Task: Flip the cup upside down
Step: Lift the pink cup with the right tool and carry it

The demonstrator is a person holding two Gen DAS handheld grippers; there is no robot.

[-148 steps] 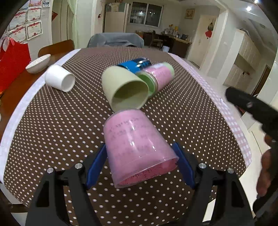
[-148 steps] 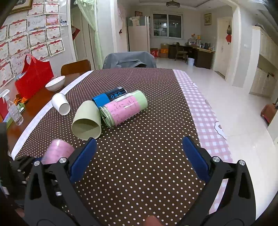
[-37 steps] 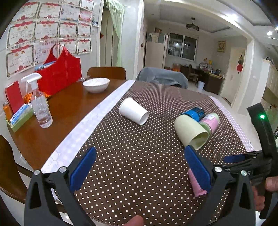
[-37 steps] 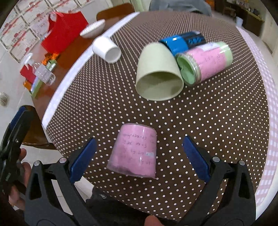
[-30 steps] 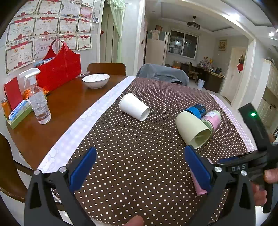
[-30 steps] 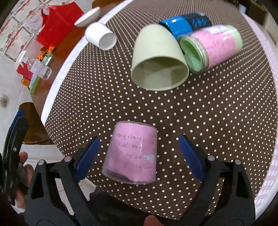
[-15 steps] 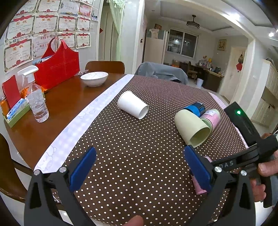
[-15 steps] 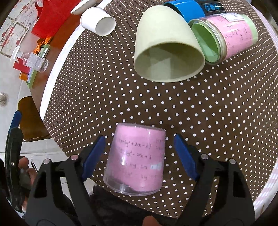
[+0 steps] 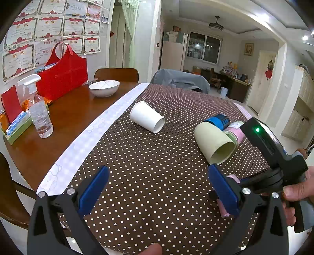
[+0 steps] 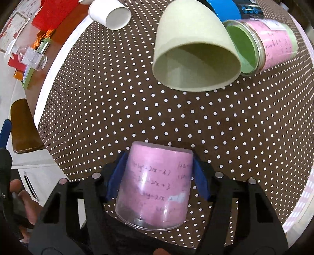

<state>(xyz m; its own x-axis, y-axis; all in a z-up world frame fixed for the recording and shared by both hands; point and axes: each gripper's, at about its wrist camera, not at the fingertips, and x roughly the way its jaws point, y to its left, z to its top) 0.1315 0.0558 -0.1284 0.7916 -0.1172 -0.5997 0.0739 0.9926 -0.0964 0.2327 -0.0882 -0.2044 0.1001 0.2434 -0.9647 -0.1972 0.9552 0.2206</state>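
A pink clear-walled cup (image 10: 157, 186) stands on the brown dotted tablecloth (image 10: 196, 121) near the table's front edge, wide rim toward the camera. My right gripper (image 10: 160, 174) has its blue pads against both sides of the cup. In the left wrist view only a sliver of the pink cup (image 9: 223, 208) shows behind my left gripper's right finger, with the right gripper's body beside it. My left gripper (image 9: 157, 188) is open and empty above the cloth.
A pale green cup (image 10: 194, 53), a white paper cup (image 10: 109, 13), a pink-and-green jar (image 10: 266, 43) and a blue can (image 10: 233, 9) lie on their sides farther back. A spray bottle (image 9: 39, 115), white bowl (image 9: 104, 88) and red bag (image 9: 62, 76) stand at the left.
My right gripper has come down over the pink cup and its jaws have narrowed from wide open until they touch the cup's sides. The left gripper has barely moved.
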